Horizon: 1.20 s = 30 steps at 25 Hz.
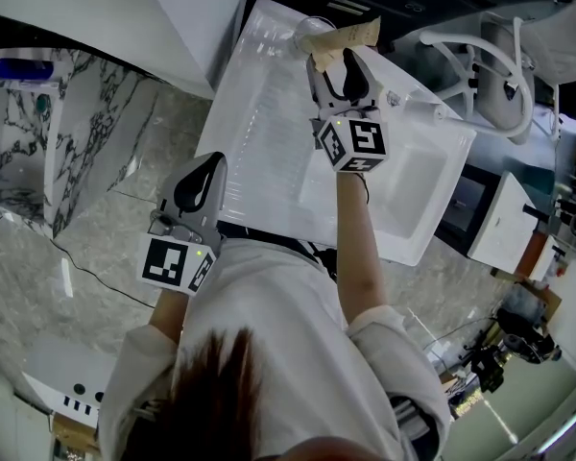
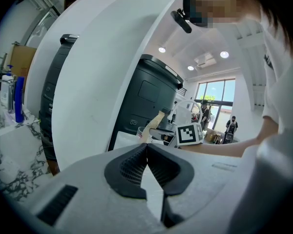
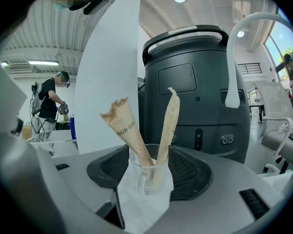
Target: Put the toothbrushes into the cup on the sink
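Sink (image 1: 269, 113), cup at its far rim. Left gripper (image 1: 197, 195): jaws together, empty, at the near edge. Right gripper (image 1: 344, 77): jaws apart, just before the glass cup (image 3: 147, 172). Both paper-wrapped toothbrushes (image 3: 129, 128) stand inside. Best withdrawn straight back, jaws wide, clear of the wrappers.

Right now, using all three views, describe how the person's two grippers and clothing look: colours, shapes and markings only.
The left gripper and the right gripper match. Each is a smooth light grey shell with black ribbed pads lining the jaws. Each carries a white cube printed with black square markers, the left cube and the right cube. The person wears a white short-sleeved top.
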Each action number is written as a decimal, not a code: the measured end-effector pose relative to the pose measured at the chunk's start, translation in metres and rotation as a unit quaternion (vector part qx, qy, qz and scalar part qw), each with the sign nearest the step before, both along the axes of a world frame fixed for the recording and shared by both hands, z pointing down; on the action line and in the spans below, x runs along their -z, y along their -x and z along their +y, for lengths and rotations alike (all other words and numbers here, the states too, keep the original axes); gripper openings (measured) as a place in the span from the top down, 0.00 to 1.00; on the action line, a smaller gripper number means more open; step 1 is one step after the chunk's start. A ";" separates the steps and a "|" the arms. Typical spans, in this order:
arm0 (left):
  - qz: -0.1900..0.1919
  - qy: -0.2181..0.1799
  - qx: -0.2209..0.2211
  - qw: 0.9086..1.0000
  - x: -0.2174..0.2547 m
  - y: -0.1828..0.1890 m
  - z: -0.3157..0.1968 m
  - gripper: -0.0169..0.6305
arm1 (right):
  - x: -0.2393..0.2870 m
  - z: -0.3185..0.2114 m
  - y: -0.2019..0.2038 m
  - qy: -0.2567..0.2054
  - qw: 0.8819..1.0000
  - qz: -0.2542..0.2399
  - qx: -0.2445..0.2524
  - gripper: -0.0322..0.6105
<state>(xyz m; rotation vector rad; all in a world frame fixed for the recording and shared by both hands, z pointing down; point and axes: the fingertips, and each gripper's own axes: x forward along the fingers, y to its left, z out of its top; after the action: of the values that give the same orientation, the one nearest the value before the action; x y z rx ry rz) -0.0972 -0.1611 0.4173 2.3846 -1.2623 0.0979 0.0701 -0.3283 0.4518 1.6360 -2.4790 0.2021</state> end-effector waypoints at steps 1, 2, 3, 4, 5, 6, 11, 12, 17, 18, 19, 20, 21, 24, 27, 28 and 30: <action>0.000 -0.001 0.000 1.000 0.001 -0.001 0.001 0.95 | 0.002 0.001 -0.001 -0.002 1.000 -0.002 -0.001 0.59; 0.000 -0.001 -0.001 1.000 0.001 -0.001 0.002 0.95 | 0.004 0.003 -0.001 -0.003 1.000 -0.004 -0.001 0.59; 0.000 -0.002 -0.001 1.000 0.002 -0.001 0.002 0.95 | 0.006 0.005 -0.002 -0.005 1.000 -0.005 -0.001 0.59; -0.001 -0.002 -0.001 1.000 0.003 -0.002 0.003 0.95 | 0.008 0.006 -0.002 -0.006 1.000 -0.007 0.000 0.59; 0.000 -0.003 -0.001 1.000 0.003 -0.002 0.004 0.95 | 0.009 0.008 -0.003 -0.007 1.000 -0.007 0.000 0.59; 0.000 -0.005 -0.002 1.000 0.004 -0.003 0.004 0.95 | 0.010 0.010 -0.004 -0.008 1.000 -0.008 0.000 0.59; -0.001 -0.012 -0.004 1.000 0.011 -0.007 0.008 0.95 | 0.016 0.020 -0.012 -0.009 1.000 -0.009 -0.008 0.59; -0.001 -0.014 -0.004 1.000 0.012 -0.007 0.009 0.95 | 0.018 0.022 -0.013 -0.010 1.000 -0.009 -0.009 0.59; -0.002 -0.025 -0.007 1.000 0.021 -0.010 0.011 0.95 | 0.031 0.032 -0.022 -0.017 1.000 -0.012 -0.020 0.64; -0.003 -0.027 -0.008 1.000 0.023 -0.011 0.012 0.95 | 0.035 0.033 -0.024 -0.018 0.999 -0.013 -0.023 0.65; -0.003 -0.029 -0.008 1.000 0.025 -0.012 0.012 0.95 | 0.039 0.035 -0.026 -0.020 0.999 -0.016 -0.026 0.67; -0.003 -0.032 -0.008 0.999 0.027 -0.013 0.012 0.95 | 0.044 0.037 -0.028 -0.023 0.999 -0.019 -0.029 0.68; -0.003 -0.034 -0.008 0.999 0.029 -0.014 0.013 0.95 | 0.050 0.040 -0.030 -0.027 0.999 -0.022 -0.031 0.70; -0.002 -0.040 -0.010 0.999 0.035 -0.018 0.014 0.95 | 0.064 0.048 -0.036 -0.034 0.998 -0.026 -0.042 0.75; -0.001 -0.048 -0.011 0.999 0.042 -0.022 0.013 0.95 | 0.077 0.053 -0.040 -0.037 0.998 -0.026 -0.053 0.80; -0.001 -0.050 -0.012 0.999 0.045 -0.023 0.014 0.95 | 0.081 0.055 -0.041 -0.037 0.997 -0.026 -0.054 0.81; -0.002 -0.055 -0.012 0.998 0.050 -0.025 0.016 0.95 | 0.090 0.061 -0.043 -0.039 0.997 -0.027 -0.055 0.83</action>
<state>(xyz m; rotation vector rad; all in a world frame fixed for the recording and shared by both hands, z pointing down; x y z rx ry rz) -0.0722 -0.1451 0.3672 2.4932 -1.2714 0.0412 0.1130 -0.2671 0.3619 1.8246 -2.4657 0.1682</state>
